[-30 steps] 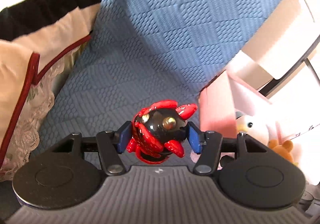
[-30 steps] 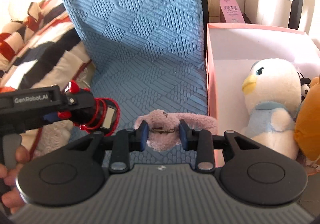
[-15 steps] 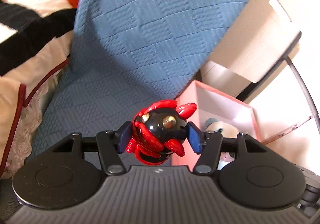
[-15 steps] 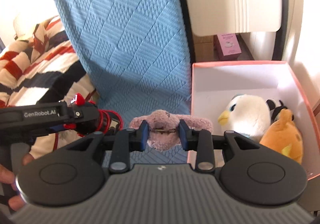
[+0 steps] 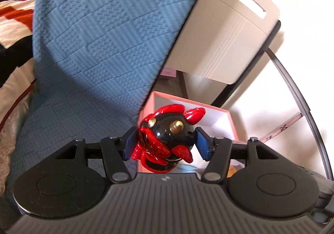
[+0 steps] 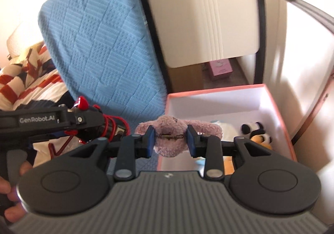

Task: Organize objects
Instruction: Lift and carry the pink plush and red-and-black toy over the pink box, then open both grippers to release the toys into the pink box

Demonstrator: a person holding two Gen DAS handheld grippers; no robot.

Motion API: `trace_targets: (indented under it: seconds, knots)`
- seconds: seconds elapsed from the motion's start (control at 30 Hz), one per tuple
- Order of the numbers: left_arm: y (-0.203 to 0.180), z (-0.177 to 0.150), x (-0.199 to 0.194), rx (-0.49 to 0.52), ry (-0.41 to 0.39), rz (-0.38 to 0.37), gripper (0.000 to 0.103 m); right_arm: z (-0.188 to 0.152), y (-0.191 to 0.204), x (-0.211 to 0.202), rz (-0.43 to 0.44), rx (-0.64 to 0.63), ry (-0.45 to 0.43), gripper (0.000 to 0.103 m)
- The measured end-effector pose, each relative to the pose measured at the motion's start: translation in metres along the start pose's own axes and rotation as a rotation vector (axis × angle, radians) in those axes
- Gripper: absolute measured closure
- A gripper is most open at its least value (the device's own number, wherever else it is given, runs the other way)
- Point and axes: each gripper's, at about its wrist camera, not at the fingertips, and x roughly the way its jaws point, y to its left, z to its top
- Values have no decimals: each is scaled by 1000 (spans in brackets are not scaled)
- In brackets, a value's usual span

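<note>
Clamping a red-black toy (image 5: 166, 139), left claw (image 5: 166, 143) hangs above pink box (image 5: 228, 121), perhaps beside blue cushion (image 5: 104, 35).

glossy toy (image 5: 165, 137), fuzzy plush (image 6: 169, 137), quilted cloth (image 5: 100, 35)

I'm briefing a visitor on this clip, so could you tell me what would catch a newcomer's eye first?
Probably the glossy red-and-black toy clamped in the left tongs, in front of a blue quilted cushion. Next, the fuzzy pink plush piece gripped in the right tongs, beside an open pink box with a panda plush inside.
</note>
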Motion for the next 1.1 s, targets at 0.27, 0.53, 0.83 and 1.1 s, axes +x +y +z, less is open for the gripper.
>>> trace_targets:
  seconds: [0.27, 0.53, 0.83, 1.1]
  knots:
    - [-43, -7, 33, 36, 39, -8, 39, 0, -54, -8, -51, 61, -23, 68]
    - [-63, -35, 93, 51, 150, 15, 39, -25, -110, 9, -152, 114, 27, 68]
    - [-65, -62, 142, 56, 257, 52, 39, -54, -153, 45, -235, 158, 112, 68]
    - [-63, -66, 147, 73, 283, 63, 38, -65, -159, 59, -256, 199, 143, 60]
